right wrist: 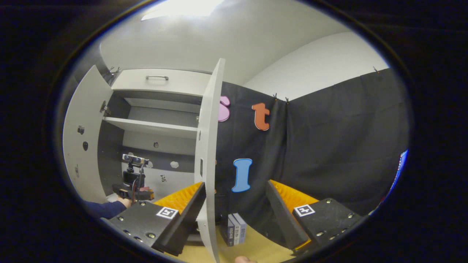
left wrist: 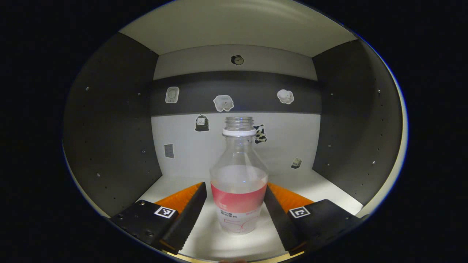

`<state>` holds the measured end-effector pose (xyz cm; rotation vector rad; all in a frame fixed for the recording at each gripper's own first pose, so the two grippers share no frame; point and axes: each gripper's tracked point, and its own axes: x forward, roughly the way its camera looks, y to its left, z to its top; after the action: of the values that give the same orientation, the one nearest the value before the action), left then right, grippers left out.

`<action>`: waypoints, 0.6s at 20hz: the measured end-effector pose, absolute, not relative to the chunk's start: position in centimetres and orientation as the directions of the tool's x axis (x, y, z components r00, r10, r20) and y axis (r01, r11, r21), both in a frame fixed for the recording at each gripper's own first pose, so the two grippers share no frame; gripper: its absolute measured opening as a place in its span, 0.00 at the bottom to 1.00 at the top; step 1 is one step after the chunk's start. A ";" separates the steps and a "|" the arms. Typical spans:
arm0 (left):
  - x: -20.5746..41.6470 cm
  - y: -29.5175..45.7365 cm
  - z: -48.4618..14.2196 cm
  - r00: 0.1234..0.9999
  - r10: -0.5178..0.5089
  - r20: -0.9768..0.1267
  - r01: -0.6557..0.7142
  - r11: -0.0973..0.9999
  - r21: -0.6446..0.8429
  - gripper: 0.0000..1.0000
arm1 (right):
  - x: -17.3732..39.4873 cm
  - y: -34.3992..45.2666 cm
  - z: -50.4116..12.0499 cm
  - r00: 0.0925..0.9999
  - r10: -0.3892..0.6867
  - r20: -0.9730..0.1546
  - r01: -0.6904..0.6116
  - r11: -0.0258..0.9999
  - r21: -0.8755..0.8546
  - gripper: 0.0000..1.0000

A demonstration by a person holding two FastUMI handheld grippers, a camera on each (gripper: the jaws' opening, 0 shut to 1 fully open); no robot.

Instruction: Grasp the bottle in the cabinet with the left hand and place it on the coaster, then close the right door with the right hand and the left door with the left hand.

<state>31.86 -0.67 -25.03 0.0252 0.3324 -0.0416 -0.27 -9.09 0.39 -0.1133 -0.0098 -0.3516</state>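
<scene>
The left gripper (left wrist: pixel 237 204) reaches level into the cabinet (left wrist: pixel 109 128), its fingers spread to either side of the bottle (left wrist: pixel 238 182). The bottle stands upright and uncapped on the cabinet floor, about midway between the side walls and forward of the back wall. Each finger sits just beside the labelled lower body; whether either actually touches it cannot be told.

In the right gripper view, the right gripper (right wrist: pixel 236 208) is held outside the cabinet, pointing at the edge of the open right door (right wrist: pixel 208 153), with its fingers spread and nothing between them. The left door (right wrist: pixel 82 138) also stands open. Farther off, inside the lower compartment beneath the shelf (right wrist: pixel 150 126), the left gripper (right wrist: pixel 133 191) shows with a camera mounted on top; a hand (right wrist: pixel 126 201) in a dark sleeve (right wrist: pixel 104 209) holds it, reaching in from the front edge. Small boxes (right wrist: pixel 236 228) stand on the wooden surface (right wrist: pixel 256 244) near the booth wall.
</scene>
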 end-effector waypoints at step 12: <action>25.1 -2.1 -20.6 0.941 -0.181 -0.286 0.177 0.983 -0.040 0.78 | -0.8 -9.3 0.5 0.960 -0.279 0.038 0.280 0.958 -0.062 1.00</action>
<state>25.09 -2.10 -20.59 -0.0133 0.2933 -0.1826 -0.81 -9.33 0.50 -0.0666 -0.0287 -0.2836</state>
